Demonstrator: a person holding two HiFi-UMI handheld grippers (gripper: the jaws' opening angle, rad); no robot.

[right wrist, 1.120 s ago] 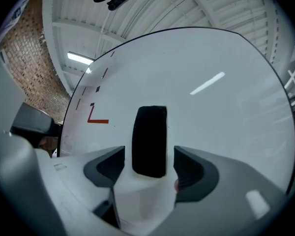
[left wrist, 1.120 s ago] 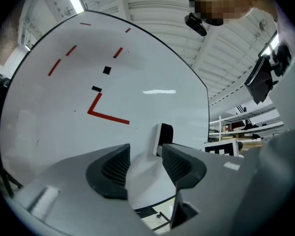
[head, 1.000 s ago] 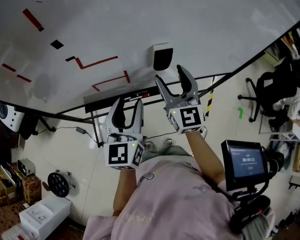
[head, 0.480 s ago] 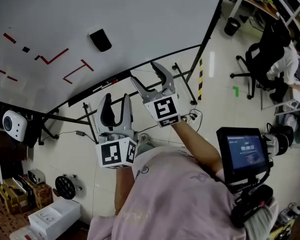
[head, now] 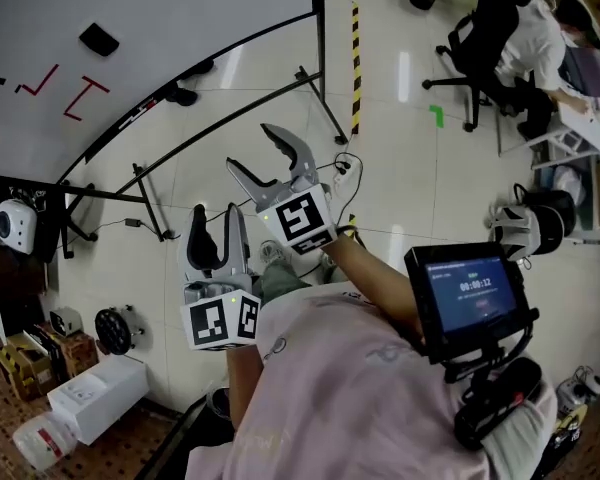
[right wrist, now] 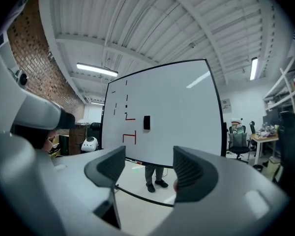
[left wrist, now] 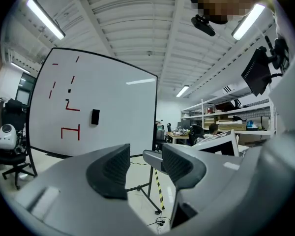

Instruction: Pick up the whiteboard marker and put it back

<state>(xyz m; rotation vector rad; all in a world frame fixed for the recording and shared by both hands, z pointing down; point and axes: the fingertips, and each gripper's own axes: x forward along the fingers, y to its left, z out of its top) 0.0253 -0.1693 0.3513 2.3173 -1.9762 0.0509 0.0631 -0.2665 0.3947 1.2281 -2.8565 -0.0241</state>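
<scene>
The whiteboard [head: 180, 8] with red strokes and a black eraser [head: 98, 38] stands at the upper left of the head view. On its tray [head: 130, 123] lies a small red-tipped stick [right wrist: 137, 162] that looks like the marker, too small to make out well. My right gripper [head: 265, 153] is open and empty, held in the air well away from the board. My left gripper [head: 214, 236] hangs lower, close to my body, open by a narrower gap and also empty. Both gripper views show the whiteboard [right wrist: 162, 112] [left wrist: 98, 112] far beyond the jaws.
The board's stand legs [head: 320, 98] spread over the floor beside yellow-black tape [head: 357, 68]. A person sits on an office chair [head: 510, 28] at the upper right. A screen [head: 470, 293] rides at my right side. Boxes [head: 90, 393] and a white device [head: 15, 223] lie at the left.
The whiteboard has slid toward the upper left of the head view and shrunk. Both grippers have come away from it, and both have stayed open and empty.
</scene>
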